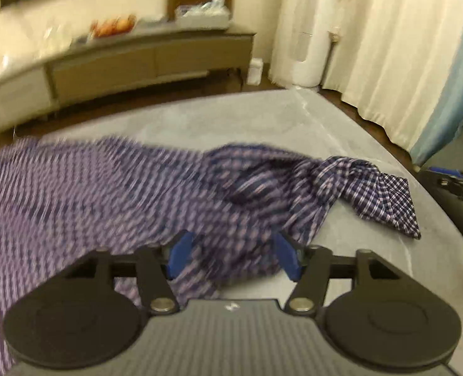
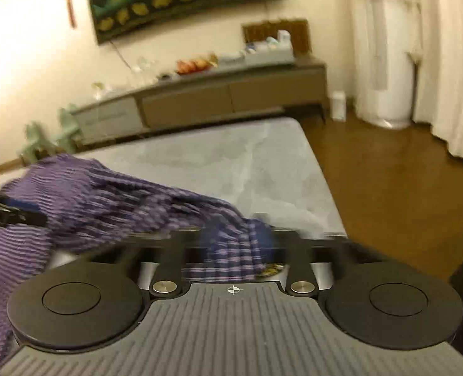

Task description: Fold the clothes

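On the grey table (image 1: 262,119), the purple checked shirt (image 1: 74,194) lies spread toward the left and bunches into a twisted, crumpled end on the right, so it is not folded as it lies. I judge the wide left part is flattened to give me a base, while the rumpled right end needs drawing out.

My left gripper (image 1: 233,255) sits at the near edge of the cloth with its blue pads (image 1: 179,253) standing well apart. Fabric runs between them, but they are not pressing it.

Further right, my right gripper (image 2: 236,242) has the shirt's near hem lying between its fingers. The blur there is heavy, so I cannot tell whether they pinch the cloth or only straddle it. Its view shows the table's right edge close by, with wooden floor (image 2: 388,188) beyond.
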Motion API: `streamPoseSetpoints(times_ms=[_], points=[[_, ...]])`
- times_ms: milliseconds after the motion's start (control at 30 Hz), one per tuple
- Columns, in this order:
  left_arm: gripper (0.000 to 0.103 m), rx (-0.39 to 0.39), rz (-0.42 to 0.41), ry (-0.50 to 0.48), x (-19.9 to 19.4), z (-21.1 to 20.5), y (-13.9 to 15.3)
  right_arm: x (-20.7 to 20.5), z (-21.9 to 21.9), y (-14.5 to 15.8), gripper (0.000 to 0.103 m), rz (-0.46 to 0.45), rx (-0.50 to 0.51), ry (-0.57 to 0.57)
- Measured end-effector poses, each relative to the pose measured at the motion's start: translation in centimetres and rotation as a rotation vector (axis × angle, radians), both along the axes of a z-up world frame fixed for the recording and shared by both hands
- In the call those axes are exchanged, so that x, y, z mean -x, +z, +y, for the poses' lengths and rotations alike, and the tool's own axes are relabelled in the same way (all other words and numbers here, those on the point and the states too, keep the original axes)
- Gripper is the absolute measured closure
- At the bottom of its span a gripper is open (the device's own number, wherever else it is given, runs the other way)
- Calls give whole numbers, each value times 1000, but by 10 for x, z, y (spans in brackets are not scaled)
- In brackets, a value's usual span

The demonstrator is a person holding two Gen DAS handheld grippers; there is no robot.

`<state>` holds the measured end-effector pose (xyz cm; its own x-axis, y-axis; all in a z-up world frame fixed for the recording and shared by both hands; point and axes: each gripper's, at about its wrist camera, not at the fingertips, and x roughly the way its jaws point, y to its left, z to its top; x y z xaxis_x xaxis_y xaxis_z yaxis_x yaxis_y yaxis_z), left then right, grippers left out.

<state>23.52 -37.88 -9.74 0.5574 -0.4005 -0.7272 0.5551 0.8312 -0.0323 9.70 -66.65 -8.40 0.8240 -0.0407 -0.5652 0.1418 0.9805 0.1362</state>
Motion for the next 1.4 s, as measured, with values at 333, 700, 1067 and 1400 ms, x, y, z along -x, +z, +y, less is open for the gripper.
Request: streamPoseSetpoints(times_ms=[333,700,1067,1400], points=[[37,-9,61,-44,-19,-35,-43,-35,18,-32,103,107,158,113],[37,-80,-56,-81,-14,-62,-42,-7,32,19,103,25,128,173],[97,-36,-36,-150,-25,-65,-48,-34,36,-31,36,120,95,65],[75,49,-16,-158,-24,-21,-37,-18,64,-18,103,95,287,153]])
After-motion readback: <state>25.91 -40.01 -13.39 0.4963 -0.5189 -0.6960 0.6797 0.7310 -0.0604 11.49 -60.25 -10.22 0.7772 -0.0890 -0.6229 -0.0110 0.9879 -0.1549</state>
